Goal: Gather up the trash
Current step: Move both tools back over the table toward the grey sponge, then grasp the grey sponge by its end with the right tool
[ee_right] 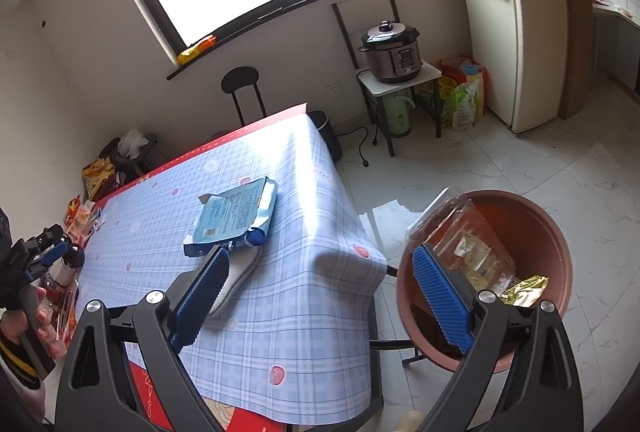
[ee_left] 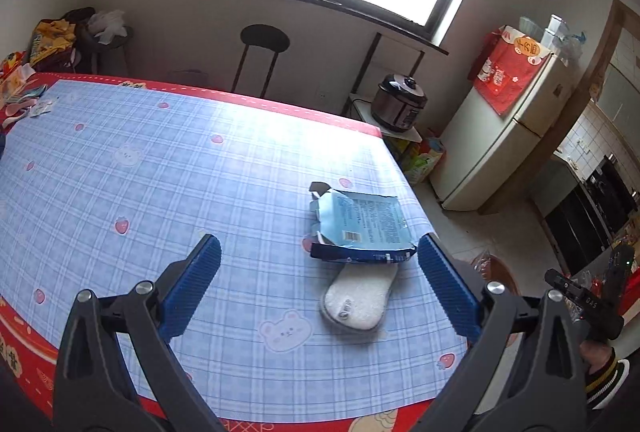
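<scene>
A torn blue packet (ee_left: 360, 224) lies on the blue checked tablecloth (ee_left: 160, 167), partly on top of a white sock (ee_left: 358, 300). My left gripper (ee_left: 320, 264) is open and empty, its fingers either side of the packet and sock, slightly short of them. In the right wrist view the packet (ee_right: 234, 216) and sock (ee_right: 234, 284) lie near the table's corner. My right gripper (ee_right: 320, 272) is open and empty above the table corner. A brown basin (ee_right: 532, 232) on the floor holds a clear plastic wrapper (ee_right: 460, 232) and a gold wrapper (ee_right: 524, 288).
More wrappers lie at the table's far left (ee_left: 24, 95). A black stool (ee_left: 264, 39), a pressure cooker (ee_left: 400, 103) on a small stand, and a fridge (ee_left: 516, 127) stand beyond the table. The right gripper shows at the left view's right edge (ee_left: 588, 296).
</scene>
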`<state>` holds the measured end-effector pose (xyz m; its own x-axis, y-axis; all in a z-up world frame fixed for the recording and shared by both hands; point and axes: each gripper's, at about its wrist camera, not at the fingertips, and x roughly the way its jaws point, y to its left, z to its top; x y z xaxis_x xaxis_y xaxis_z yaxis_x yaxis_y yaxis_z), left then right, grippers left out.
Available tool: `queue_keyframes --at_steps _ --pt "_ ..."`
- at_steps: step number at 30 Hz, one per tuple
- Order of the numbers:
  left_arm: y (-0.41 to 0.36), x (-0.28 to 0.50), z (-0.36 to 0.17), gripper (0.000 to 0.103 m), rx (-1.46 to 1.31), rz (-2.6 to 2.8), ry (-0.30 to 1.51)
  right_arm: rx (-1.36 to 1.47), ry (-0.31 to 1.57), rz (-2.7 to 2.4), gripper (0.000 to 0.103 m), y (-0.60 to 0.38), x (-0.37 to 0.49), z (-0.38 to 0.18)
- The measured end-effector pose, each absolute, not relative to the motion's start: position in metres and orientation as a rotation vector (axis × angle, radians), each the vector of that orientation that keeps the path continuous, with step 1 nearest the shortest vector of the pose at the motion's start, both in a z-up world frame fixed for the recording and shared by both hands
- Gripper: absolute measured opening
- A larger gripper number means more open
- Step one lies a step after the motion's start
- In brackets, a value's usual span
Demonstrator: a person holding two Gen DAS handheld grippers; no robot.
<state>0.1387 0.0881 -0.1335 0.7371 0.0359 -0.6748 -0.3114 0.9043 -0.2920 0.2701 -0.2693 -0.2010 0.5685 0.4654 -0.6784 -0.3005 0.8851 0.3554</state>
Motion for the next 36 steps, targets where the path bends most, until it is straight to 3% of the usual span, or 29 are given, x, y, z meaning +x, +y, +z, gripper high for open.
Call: queue_keyframes --at_steps 14,22,32,36 --pt "0.179 0.091 -0.189 0.097 -0.478 0.285 0.778 0.137 1.076 0.579 0.092 -0.098 0.266 -0.285" --pt "0.216 0.085 -0.215 0.097 -0.487 0.251 0.810 0.158 1.128 0.419 0.091 -0.049 0.282 -0.325" --pt "0.245 0.080 -0.234 0.097 -0.509 0.220 0.831 0.141 1.147 0.237 0.085 -0.030 0.285 -0.349" --pt "0.251 0.081 -0.238 0.097 -0.524 0.211 0.835 0.115 1.150 0.258 0.073 -0.024 0.281 -0.348"
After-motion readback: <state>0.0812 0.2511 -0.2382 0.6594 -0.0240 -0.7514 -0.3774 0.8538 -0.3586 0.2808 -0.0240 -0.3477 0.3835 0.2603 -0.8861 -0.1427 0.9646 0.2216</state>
